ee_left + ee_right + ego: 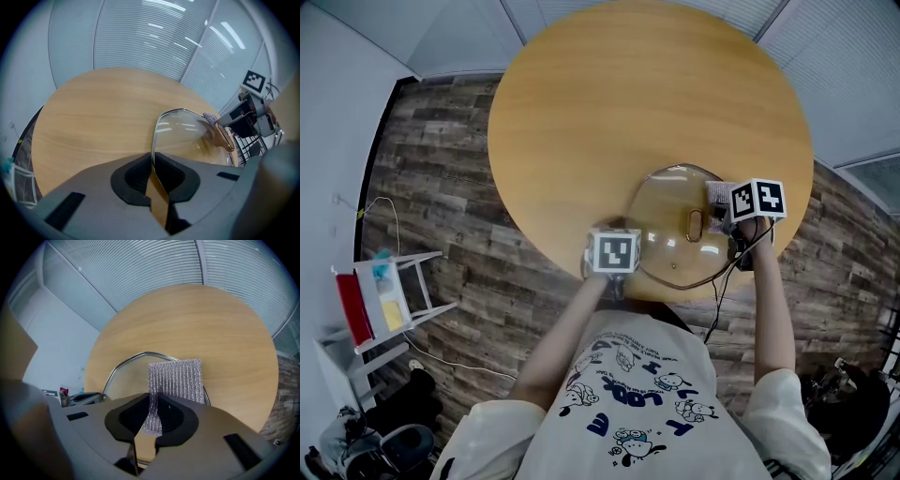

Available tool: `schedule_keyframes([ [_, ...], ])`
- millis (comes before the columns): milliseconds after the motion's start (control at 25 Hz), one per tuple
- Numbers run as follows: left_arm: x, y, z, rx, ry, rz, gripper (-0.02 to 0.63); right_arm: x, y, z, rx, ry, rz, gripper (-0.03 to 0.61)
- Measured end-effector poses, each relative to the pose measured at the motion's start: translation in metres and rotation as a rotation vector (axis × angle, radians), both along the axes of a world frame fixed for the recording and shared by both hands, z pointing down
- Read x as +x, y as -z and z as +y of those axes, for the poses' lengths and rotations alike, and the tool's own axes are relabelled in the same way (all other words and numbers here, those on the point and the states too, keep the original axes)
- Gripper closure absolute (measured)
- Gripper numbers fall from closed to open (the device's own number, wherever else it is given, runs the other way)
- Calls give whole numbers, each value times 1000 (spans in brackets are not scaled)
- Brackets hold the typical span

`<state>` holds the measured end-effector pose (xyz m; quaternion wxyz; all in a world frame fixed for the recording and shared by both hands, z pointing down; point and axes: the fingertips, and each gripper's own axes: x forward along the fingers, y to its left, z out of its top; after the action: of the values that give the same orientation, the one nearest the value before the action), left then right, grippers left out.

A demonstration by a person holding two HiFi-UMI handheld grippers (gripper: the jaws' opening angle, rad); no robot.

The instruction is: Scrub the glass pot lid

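Observation:
The glass pot lid with a metal rim and a brown handle lies near the front edge of the round wooden table. My left gripper is shut on the lid's rim at its near left side; the rim runs straight into the jaws in the left gripper view. My right gripper is shut on a silver mesh scrubbing cloth, which lies over the lid's right edge. The cloth shows beside the right marker cube.
The table top stretches far behind the lid. A white step stool with red and yellow items stands on the wood-plank floor at the left. A black cable hangs from the right gripper. Striped blinds lie behind the table.

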<state>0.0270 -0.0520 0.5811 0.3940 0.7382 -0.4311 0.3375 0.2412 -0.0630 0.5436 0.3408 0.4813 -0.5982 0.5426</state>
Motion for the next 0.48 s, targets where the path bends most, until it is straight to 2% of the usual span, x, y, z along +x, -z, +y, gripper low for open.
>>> schedule_keyframes([
  [480,-1,-2,2,7,-10,-15,583,11,-2,23,-3,-42,1,515],
])
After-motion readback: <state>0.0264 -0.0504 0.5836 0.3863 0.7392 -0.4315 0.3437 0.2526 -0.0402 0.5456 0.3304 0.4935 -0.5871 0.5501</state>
